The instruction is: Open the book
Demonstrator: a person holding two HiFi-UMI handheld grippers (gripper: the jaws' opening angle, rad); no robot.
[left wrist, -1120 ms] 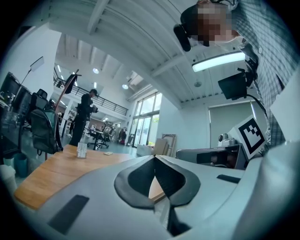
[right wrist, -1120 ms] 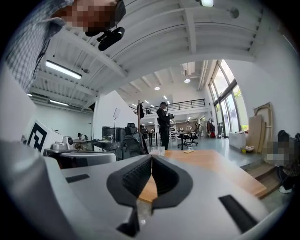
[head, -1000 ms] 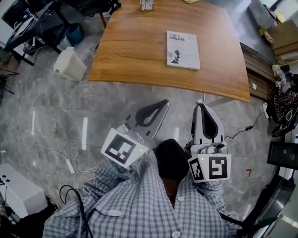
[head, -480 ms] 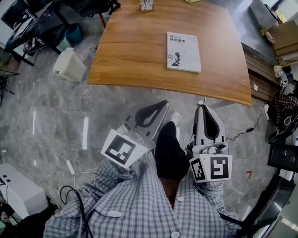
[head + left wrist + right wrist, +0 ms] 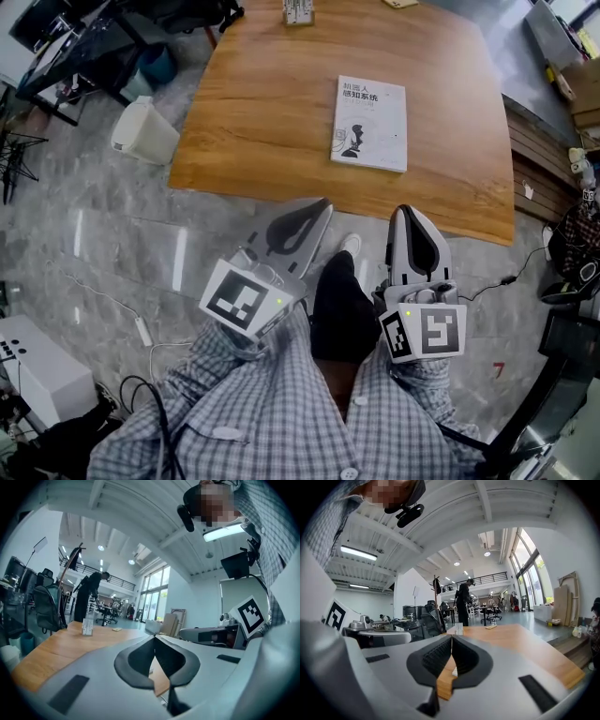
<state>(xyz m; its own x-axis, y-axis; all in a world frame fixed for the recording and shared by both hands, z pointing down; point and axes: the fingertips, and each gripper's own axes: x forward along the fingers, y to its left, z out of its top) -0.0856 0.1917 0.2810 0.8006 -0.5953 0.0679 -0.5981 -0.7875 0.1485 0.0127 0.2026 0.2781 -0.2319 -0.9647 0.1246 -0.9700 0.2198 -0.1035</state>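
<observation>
Though closed, book (image 5: 369,123) well beyond right gripper (image 5: 406,212).

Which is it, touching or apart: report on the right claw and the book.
Apart. The head view shows bare wood of the table between the tip of the right claw and the closed book.

The left gripper (image 5: 320,205) points away from the body, angled slightly right, its jaws pressed together on nothing. The right gripper (image 5: 405,212), near it, points straight ahead, jaws likewise closed and empty.
</observation>
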